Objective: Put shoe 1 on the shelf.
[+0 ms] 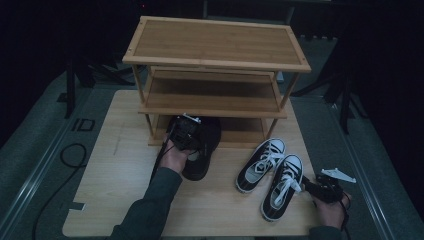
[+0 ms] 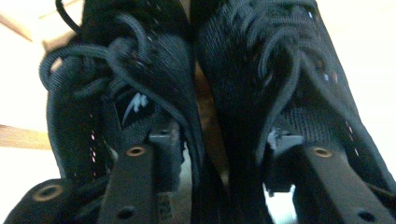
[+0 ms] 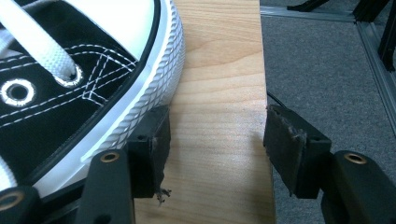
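Note:
A pair of black shoes [image 1: 202, 150] lies side by side, toes toward the bottom shelf of a bamboo shoe rack [image 1: 215, 55]. My left gripper [image 1: 187, 132] sits over their heels. In the left gripper view the left gripper [image 2: 229, 149] is open, one jaw in the left shoe [image 2: 116, 84] and one in the right shoe [image 2: 280, 70], with their inner collars between the pads. Two black-and-white sneakers [image 1: 261, 165] [image 1: 282, 187] rest at the front right. My right gripper [image 1: 311, 185] is open on the table beside the nearer sneaker [image 3: 70, 84]; the right gripper [image 3: 217, 144] holds nothing.
The rack has three shelves and stands at the back of the wooden table [image 1: 120, 165]. The table's right edge [image 3: 261, 70] runs close by the right gripper, with grey floor [image 3: 327, 70] beyond it. A black cable [image 1: 70, 155] lies on the floor at left.

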`<state>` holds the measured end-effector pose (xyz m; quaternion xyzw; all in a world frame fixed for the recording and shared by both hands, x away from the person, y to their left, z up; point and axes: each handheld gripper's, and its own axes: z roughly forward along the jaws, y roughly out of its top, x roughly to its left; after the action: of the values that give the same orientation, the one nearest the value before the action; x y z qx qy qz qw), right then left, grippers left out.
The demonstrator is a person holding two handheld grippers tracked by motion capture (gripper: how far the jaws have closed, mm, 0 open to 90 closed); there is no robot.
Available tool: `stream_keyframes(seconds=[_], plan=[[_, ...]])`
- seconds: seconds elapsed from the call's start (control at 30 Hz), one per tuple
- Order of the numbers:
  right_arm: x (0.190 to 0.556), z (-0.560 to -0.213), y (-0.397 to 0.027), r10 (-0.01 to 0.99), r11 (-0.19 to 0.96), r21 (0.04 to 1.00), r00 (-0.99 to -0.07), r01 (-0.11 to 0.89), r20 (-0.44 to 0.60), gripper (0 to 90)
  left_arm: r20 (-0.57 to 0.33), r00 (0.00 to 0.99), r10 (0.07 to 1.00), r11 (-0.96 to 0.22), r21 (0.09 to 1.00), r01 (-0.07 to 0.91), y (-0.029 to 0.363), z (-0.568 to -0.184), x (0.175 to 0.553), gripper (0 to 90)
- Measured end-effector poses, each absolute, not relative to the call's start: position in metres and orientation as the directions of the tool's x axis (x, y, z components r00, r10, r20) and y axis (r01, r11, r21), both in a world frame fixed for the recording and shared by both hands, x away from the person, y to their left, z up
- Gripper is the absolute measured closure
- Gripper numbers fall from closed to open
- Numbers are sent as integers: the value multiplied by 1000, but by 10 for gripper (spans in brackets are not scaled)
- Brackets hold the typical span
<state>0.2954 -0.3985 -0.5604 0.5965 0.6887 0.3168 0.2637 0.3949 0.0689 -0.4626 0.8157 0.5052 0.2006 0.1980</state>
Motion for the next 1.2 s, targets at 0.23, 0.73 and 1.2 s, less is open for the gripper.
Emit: stream_keyframes(seconds=[0.23,0.73,1.2], plan=[[295,-560,-398,989,88,751,-149,654,14,409,16,489,872,-415,555,721,87,-451,388,536],[295,-560,-398,989,88,751,-149,654,14,409,-42,610,792,-466,604,647,104,-430,366,569],[295,-560,-398,989,88,751,-149,655,13,409,-48,674,737,-508,618,600,121,-432,344,686]])
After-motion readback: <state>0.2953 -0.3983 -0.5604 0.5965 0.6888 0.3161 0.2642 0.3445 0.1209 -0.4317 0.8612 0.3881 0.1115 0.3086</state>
